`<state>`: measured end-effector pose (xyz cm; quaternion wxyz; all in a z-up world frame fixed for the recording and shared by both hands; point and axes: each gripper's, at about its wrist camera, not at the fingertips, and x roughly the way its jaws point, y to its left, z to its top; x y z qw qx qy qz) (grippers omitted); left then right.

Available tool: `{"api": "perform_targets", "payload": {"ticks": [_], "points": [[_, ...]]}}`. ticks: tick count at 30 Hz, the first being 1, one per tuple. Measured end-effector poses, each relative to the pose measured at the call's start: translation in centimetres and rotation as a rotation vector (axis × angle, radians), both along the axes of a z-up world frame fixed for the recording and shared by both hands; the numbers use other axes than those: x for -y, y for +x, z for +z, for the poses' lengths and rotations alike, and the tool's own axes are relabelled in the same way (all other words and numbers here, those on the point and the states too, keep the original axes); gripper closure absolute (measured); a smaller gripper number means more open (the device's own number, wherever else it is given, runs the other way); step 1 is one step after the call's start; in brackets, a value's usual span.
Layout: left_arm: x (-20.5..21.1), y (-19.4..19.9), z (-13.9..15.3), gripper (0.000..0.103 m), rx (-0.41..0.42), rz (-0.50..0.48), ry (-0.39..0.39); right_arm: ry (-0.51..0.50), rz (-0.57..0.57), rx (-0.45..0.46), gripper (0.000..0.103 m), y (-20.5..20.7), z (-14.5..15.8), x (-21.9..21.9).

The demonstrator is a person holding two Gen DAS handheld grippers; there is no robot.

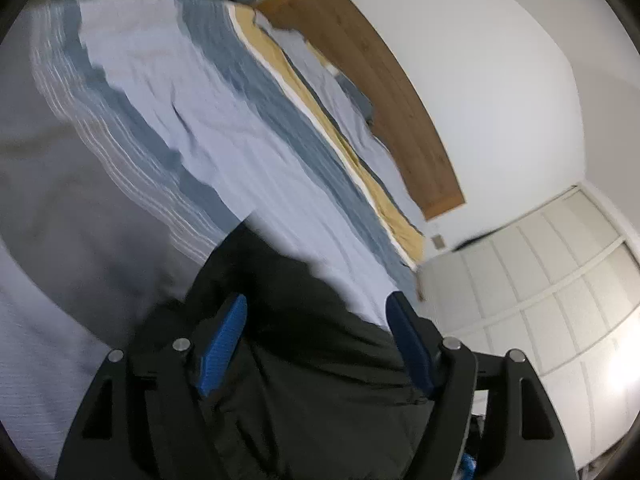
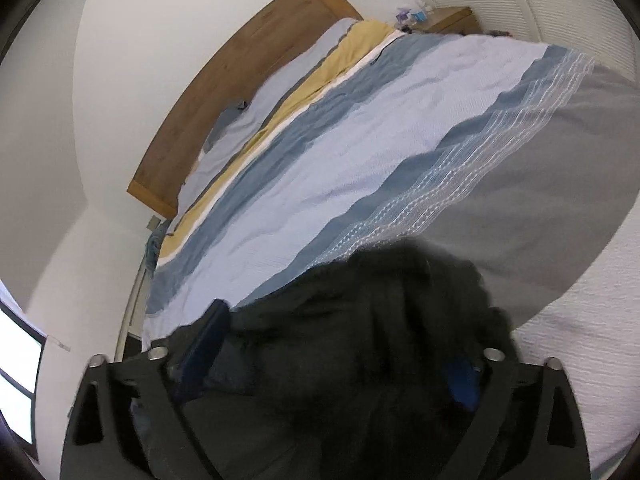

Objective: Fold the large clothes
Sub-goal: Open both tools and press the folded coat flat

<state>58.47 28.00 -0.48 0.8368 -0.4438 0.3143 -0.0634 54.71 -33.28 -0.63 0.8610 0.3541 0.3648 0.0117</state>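
A large dark garment lies on the striped bedspread at the near edge of the bed. My left gripper is open, its blue pads standing wide apart with the dark cloth between and below them. In the right wrist view the same dark garment bulges up between the fingers of my right gripper, also open. Its blue pads are partly hidden by the cloth. Both views are blurred.
The bed has a blue, white and grey striped cover, a yellow sheet strip and a wooden headboard. A white wardrobe stands beside the bed. A nightstand sits at the far corner.
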Motion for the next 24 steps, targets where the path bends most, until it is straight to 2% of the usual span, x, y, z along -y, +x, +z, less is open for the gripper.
{"api": "perform_targets", "payload": {"ticks": [4,6,8,12,15,19,21,24], "points": [[0.1,-2.4,3.0,0.032,-0.019,0.009,0.115,0.015,-0.028,0.001,0.001,-1.9,2.1,1.4],[0.9,-4.0,4.4,0.032,-0.017,0.0,0.19,0.002,-0.011,0.009,0.001,-3.2,3.3,1.2],[2.7,-5.8,5.8,0.032,-0.012,-0.02,0.299,-0.04,0.009,0.014,0.001,-4.5,4.5,0.5],[7.3,-9.2,6.9,0.032,-0.004,-0.083,0.472,-0.144,0.087,0.037,0.001,-7.5,6.6,-2.7],[10.9,-10.7,6.5,0.032,-0.01,-0.137,0.525,-0.198,0.16,0.051,0.001,-9.2,7.0,-6.2],[16.8,-10.5,5.2,0.032,-0.016,-0.212,0.654,-0.315,0.271,0.062,0.001,-9.6,6.2,-12.3],[19.0,-9.6,4.8,0.031,-0.006,-0.236,0.691,-0.363,0.314,0.081,0.001,-9.1,5.8,-14.9],[22.4,-6.2,4.4,0.031,0.027,-0.284,0.728,-0.417,0.366,0.104,0.001,-6.7,5.1,-17.9]]}}
